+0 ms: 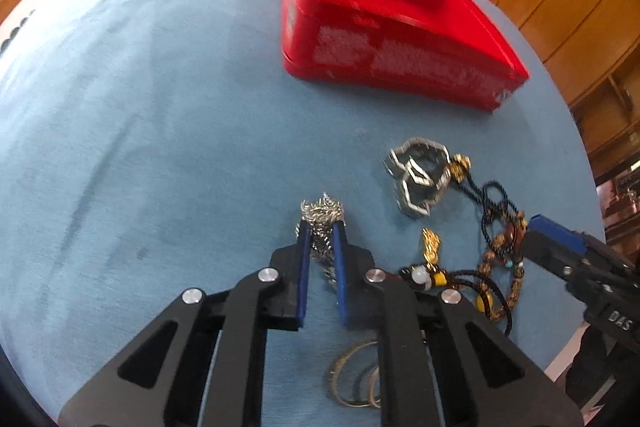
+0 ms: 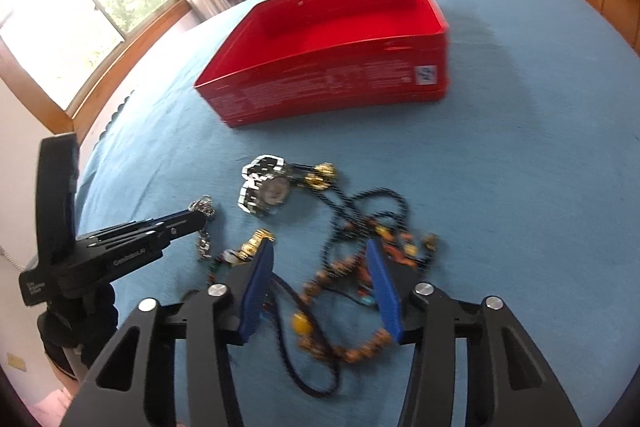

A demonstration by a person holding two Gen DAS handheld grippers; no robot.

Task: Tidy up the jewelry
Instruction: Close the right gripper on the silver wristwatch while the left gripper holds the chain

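Both wrist views look steeply down, close — sharing the red box (image 1: pixel 400 39).

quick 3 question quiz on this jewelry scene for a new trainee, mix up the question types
1. True or false: the red box already holds jewelry.
2. Which piece are the left tongs shut on?
A. the silver chain bracelet
B. the silver watch
C. the thin bangles
3. Fill in: the right tongs straddle the beaded ______, pads not yet pressing on it.

Key
1. False: the part of its inside that shows is bare.
2. A: the blue pads pinch the chain on the blue cloth.
3. Necklace: a tangle of brown beads and dark cord lies between the jaws.
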